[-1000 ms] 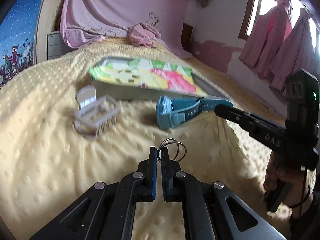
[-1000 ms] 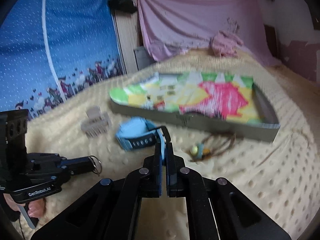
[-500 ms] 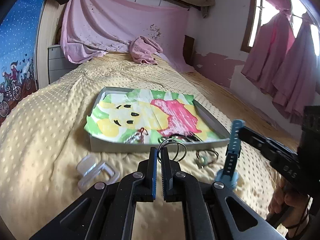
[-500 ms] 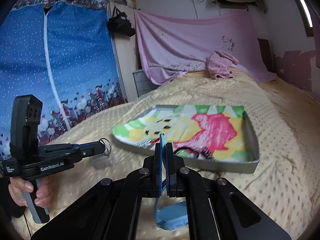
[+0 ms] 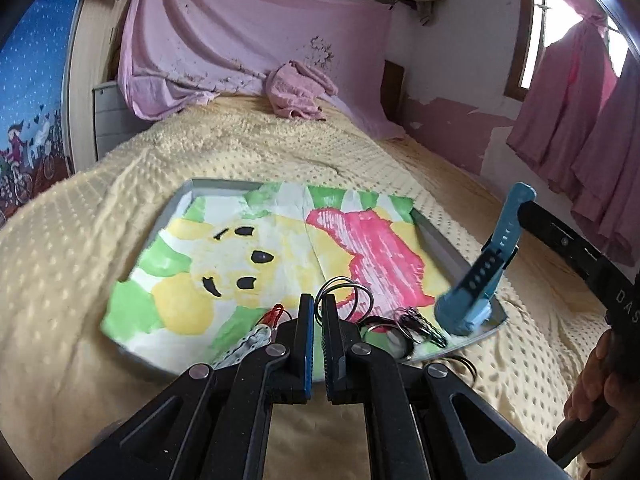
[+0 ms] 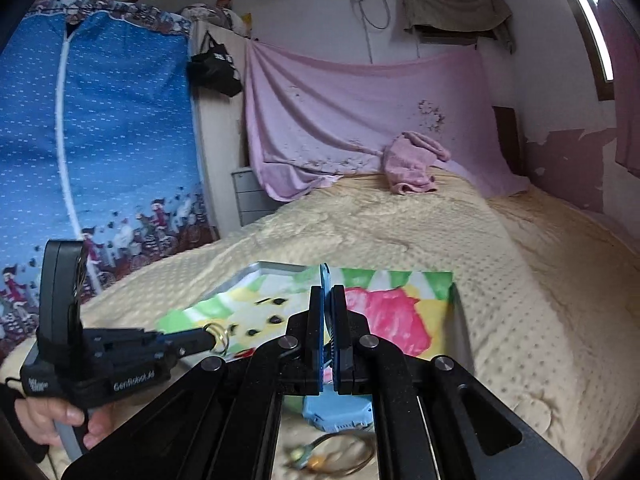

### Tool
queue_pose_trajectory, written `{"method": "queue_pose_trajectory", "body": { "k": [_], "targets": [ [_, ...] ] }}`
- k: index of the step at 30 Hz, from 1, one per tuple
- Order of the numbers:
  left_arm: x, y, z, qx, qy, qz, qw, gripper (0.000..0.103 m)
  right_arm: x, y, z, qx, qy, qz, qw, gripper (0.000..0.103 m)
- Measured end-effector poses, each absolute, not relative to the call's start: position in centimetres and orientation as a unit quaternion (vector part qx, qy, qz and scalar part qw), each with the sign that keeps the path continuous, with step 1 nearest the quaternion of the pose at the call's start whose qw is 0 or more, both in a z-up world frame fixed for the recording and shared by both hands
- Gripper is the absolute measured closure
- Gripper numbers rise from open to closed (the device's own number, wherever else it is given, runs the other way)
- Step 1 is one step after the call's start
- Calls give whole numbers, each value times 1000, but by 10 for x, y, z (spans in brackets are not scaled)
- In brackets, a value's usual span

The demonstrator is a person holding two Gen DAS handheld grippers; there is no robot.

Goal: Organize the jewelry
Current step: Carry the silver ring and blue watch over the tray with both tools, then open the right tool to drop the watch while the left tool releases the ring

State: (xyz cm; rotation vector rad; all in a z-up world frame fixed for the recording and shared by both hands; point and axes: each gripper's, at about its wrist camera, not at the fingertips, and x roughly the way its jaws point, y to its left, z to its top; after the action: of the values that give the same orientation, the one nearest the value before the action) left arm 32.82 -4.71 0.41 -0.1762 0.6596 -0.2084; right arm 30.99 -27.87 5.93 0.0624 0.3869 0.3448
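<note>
Already a few pieces lie in the tray (image 5: 436, 240). Left gripper (image 5: 316, 312) pinches metal rings (image 5: 344, 292) above it; right gripper (image 6: 327, 320) clamps a blue watch (image 5: 480, 276). Probably one necklace (image 6: 332, 454) remains on the bedspread (image 6: 520, 280).

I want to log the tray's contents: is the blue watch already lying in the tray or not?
Not in. The watch hangs by its strap from the shut right gripper, above the tray corner.

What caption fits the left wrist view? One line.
Left gripper carries wire rings over the tray; right gripper dangles a blue watch.
</note>
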Motion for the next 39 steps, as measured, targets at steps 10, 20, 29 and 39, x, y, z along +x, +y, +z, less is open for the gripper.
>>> {"method": "queue_pose_trajectory", "body": {
  "k": [10, 20, 29, 39],
  "targets": [
    [343, -62, -24, -87, 352, -100, 927, 99, 330, -293, 15, 50, 225, 153, 961, 100],
    [338, -62, -25, -92, 357, -83, 926, 98, 317, -308, 8, 57, 225, 130, 964, 96],
    [318, -61, -15, -101, 347, -90, 928, 92, 303, -320, 3, 65, 235, 111, 963, 59],
    [270, -50, 16, -113, 263, -80, 955, 28, 266, -326, 15, 75, 215, 97, 969, 39]
  ]
}}
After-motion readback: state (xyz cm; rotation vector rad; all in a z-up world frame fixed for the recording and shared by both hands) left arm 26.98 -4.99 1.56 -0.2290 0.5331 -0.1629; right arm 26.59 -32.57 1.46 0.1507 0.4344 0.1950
